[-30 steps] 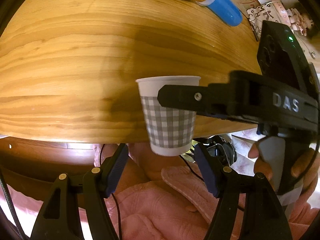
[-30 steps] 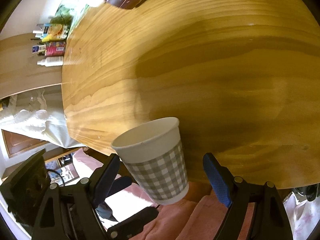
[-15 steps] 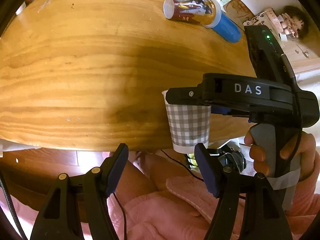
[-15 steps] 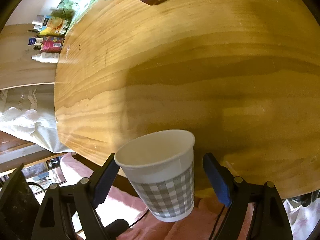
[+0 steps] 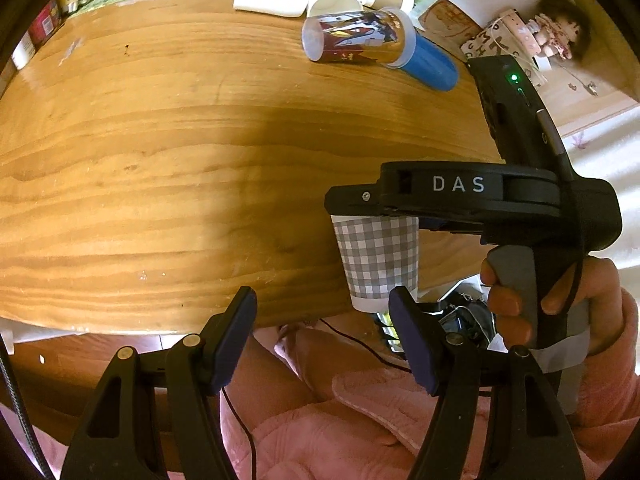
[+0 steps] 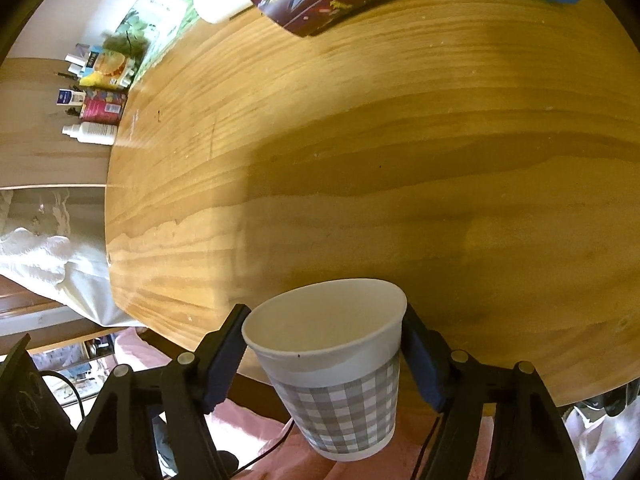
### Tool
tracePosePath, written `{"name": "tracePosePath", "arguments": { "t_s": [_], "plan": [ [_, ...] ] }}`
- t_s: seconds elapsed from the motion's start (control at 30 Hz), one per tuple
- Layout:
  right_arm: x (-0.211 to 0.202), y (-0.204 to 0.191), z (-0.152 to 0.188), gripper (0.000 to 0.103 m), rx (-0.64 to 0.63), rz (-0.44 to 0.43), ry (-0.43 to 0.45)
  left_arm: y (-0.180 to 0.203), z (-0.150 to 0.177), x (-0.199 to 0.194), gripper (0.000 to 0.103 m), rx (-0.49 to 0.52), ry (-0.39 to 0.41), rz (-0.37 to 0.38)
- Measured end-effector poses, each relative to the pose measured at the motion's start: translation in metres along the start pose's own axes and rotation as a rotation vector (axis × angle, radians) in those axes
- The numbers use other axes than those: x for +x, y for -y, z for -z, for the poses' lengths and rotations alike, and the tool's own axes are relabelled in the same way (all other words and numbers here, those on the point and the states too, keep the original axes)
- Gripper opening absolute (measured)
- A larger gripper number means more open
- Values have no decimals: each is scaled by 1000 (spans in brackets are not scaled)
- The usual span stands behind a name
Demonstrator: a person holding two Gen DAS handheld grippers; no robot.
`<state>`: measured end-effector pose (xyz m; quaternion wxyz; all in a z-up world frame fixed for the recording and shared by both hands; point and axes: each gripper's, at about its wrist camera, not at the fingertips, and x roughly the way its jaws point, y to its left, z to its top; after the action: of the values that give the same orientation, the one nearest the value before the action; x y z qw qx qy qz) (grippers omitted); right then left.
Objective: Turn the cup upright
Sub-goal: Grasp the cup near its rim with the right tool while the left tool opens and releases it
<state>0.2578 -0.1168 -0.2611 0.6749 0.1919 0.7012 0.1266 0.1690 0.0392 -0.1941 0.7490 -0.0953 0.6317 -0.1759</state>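
Observation:
A white paper cup with a grey check band (image 6: pixel 340 372) is upright, mouth up, between the pads of my right gripper (image 6: pixel 326 354), which is shut on it near the rim. It hangs in the air at the near edge of the wooden table (image 6: pixel 400 140). In the left wrist view the cup (image 5: pixel 378 256) shows under the right gripper's black body (image 5: pixel 460 196), in front of the table edge. My left gripper (image 5: pixel 322 332) is open and empty, below and left of the cup.
A printed tumbler with a blue lid (image 5: pixel 376 40) lies on its side at the far right of the table (image 5: pixel 160 160). A white box (image 5: pixel 272 0) and another paper cup (image 5: pixel 328 2) lie behind it. Bottles (image 6: pixel 92 108) stand past the left edge. Pink-clothed lap below.
The right gripper has closed in on the cup and carried it right and slightly farther from the left gripper. The cup stays upright. The left gripper has drawn back and stays open.

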Motion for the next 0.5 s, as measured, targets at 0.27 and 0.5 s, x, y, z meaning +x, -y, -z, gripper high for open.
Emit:
{"name": "tracePosePath", "arguments": {
  "t_s": [0.27, 0.5],
  "plan": [
    [-19, -4, 1, 71, -63, -10, 128, 8, -4, 1, 72, 51, 10, 27],
    [-41, -7, 2, 70, -132, -7, 278, 18, -5, 5, 72, 74, 17, 36]
  ]
}}
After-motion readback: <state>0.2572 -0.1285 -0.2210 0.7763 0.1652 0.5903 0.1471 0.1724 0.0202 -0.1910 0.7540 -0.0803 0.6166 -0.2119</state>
